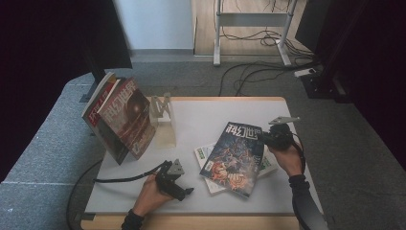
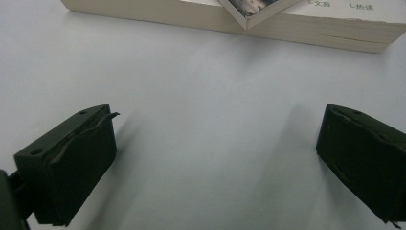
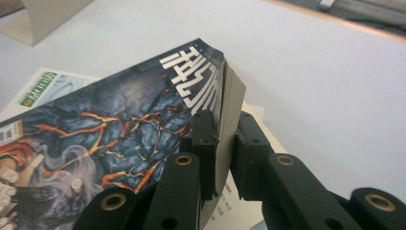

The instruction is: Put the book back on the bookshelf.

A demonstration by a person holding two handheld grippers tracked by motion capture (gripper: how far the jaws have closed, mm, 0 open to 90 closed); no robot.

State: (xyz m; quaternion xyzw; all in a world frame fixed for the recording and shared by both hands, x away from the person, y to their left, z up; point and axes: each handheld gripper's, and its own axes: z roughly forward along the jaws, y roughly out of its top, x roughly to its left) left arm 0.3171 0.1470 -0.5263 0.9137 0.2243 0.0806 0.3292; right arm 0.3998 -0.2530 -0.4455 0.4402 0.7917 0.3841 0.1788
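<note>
- Clamping the dark magazine (image 3: 119,129) by its spine-side edge, right gripper (image 1: 271,138) had that edge lifted; pads tight on the pages.
- Magazine sat atop the white book (image 1: 206,153), near corner down.
- Left gripper (image 1: 184,191), left of the book, was released, nothing between the jaws.
- Step: pickup. Next, probably: lift clear, carry to the leaning magazines (image 1: 125,117) by the bookend (image 1: 163,120).

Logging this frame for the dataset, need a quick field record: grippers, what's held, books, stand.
right gripper: shut on the dark magazine, pinching its edge, that side lifted
dark magazine: lying on the white book, lower corner past it
left gripper: open, jaws wide apart on the table, nothing between them
leaning books: two, tilted against the pale stand at back left
</note>
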